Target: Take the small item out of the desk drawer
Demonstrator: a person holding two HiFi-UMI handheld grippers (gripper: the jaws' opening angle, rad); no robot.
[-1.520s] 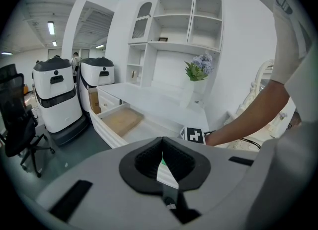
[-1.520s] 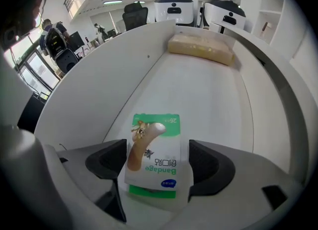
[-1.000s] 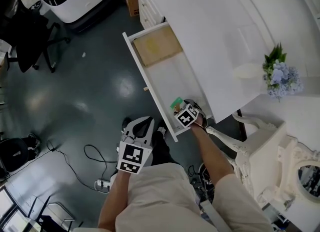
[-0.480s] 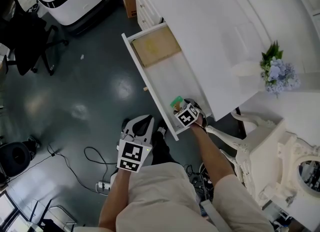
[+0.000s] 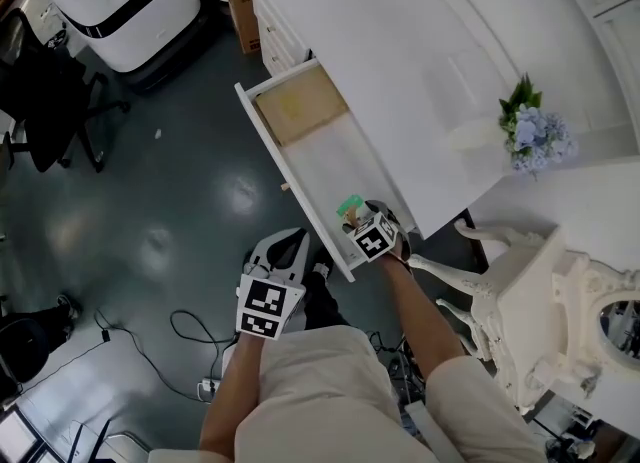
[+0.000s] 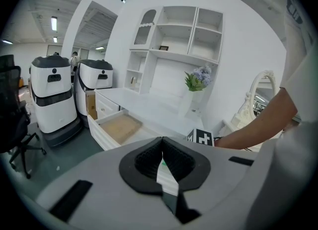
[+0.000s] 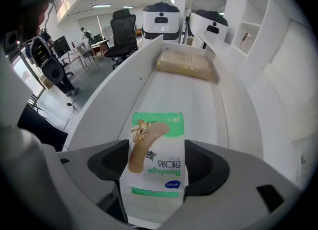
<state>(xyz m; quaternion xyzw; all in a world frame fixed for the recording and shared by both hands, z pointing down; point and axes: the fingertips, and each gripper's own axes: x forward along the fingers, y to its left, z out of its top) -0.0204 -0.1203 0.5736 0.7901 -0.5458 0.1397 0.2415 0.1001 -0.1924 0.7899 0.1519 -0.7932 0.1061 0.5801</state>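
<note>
Chair [image 5: 50, 91]: black, on the dark floor [image 5: 180, 171], far to the left.
White machines [image 5: 120, 1]: two big ones, side by side on the floor, past the far end of the drawer.
Left claw [image 5: 290, 246] [image 6: 161, 160]: held low over the floor, just left of the drawer's near end. Its two jaws are pressed together and nothing is between them.
Drawer [image 5: 262, 141] [image 7: 114, 100]: white, pulled wide open from the desk.
Brown packet [image 5: 300, 106] [image 7: 185, 65]: flat, lying at the far end of the drawer.
Right claw [image 5: 358, 219] [image 7: 156, 167]: reaching into the near end of the drawer. Its jaws are part way open and squeeze the bandage box from both sides.
Bandage box [image 5: 350, 205] [image 7: 156, 149]: small, white and green, with a picture of a sticking plaster on it. It stands up between the right claw's jaws, over the near end of the drawer. I cannot tell if it touches the drawer bottom.
Desk [image 5: 420, 81]: white and wide, to the right of the drawer.
Flowers [image 5: 530, 131] [image 6: 198, 79]: blue with green leaves, standing on the desk, far to the right.
</note>
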